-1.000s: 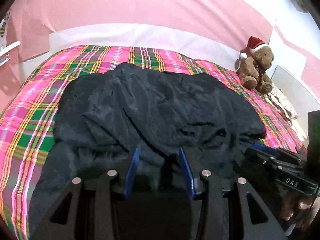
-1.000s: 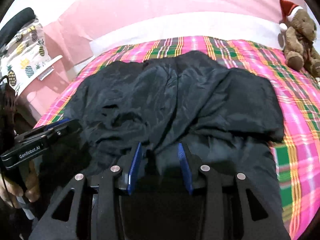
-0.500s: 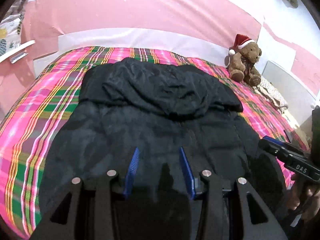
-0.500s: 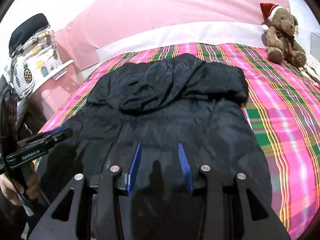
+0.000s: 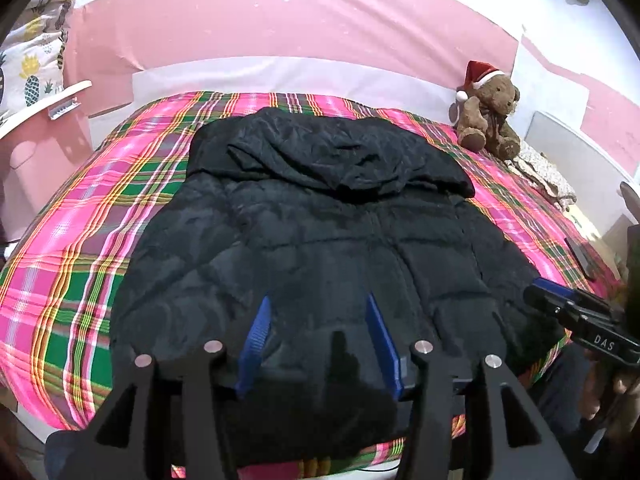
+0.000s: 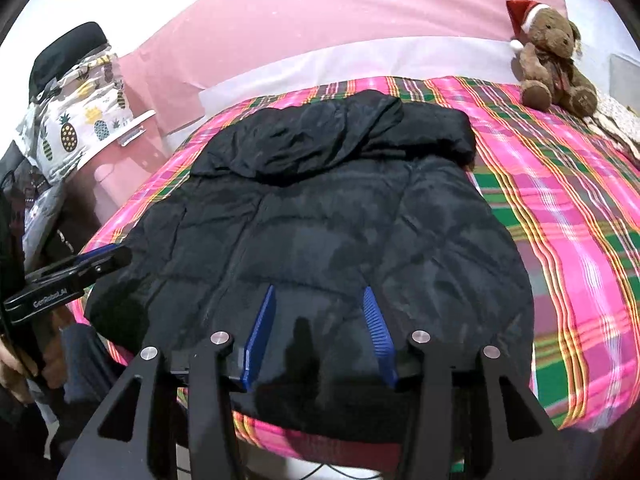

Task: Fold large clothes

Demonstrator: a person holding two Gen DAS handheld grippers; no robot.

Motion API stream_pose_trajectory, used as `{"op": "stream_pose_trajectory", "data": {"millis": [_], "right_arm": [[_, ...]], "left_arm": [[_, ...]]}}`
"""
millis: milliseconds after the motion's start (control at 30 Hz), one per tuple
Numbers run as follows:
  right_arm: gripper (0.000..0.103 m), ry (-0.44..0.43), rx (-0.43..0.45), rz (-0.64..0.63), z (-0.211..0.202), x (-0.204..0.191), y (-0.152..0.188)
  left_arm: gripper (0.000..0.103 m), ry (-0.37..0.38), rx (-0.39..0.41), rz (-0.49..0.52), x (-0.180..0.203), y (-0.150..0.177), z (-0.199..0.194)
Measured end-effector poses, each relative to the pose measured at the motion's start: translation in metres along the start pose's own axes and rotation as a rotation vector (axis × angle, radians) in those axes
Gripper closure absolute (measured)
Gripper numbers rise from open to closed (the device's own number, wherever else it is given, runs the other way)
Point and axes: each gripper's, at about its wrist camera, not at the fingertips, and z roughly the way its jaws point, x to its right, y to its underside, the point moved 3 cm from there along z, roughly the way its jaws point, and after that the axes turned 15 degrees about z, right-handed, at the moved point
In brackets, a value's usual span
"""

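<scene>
A large black padded jacket lies spread on a pink and green plaid bed. Its top part is folded down in a rumpled band at the far end. My left gripper is at the near hem, left of centre. Its jaws are opening, with hem cloth lying between the blue pads. My right gripper is at the same hem further right, its jaws opening over the cloth too. Each gripper also shows in the other view: the right gripper and the left gripper.
A brown teddy bear in a red hat sits at the far right corner of the bed. A pineapple-print cloth hangs at the left. A dark flat object lies near the bed's right edge. The pink wall is behind.
Both grippers have drawn back toward the near edge of the bed, pulling the jacket's lower part out flat. The blue pads of both now stand wider apart.
</scene>
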Motion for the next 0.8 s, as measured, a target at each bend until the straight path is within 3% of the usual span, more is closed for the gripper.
{"op": "stream_pose_trajectory", "data": {"millis": [233, 433, 633, 700, 800], "right_arm": [[0.053, 0.041, 0.009, 0.047, -0.006, 0.027, 0.004], [0.049, 0.121, 0.022, 0.147, -0.011, 0.078, -0.002], [0.048, 0.176, 0.022, 0.259, -0.014, 0.124, -0.005], [0.048, 0.179, -0.014, 0.305, -0.006, 0.134, -0.003], [0.047, 0.111, -0.064, 0.372, 0.003, 0.14, 0.005]], "left_arm": [[0.046, -0.042, -0.006, -0.02, -0.015, 0.015, -0.001], [0.04, -0.132, -0.013, -0.074, -0.061, 0.034, -0.001], [0.037, -0.17, -0.071, -0.154, -0.103, 0.061, 0.01], [0.035, -0.143, -0.09, -0.187, -0.11, 0.07, 0.016], [0.034, -0.078, -0.096, -0.232, -0.11, 0.08, 0.022]]}}
